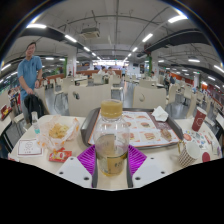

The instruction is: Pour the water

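Observation:
A clear bottle with yellowish liquid and a wide neck stands upright between my fingers. Both purple pads press against its sides, so my gripper is shut on it. The bottle hides the table just ahead of the fingers. Beyond it lies a tray with paper sheets on it. A white cup sits to the right of the fingers on the table.
A red can stands at the far right. Snack packets and a small bottle lie to the left. A person in a blue shirt stands far left. Desks and chairs fill the room behind.

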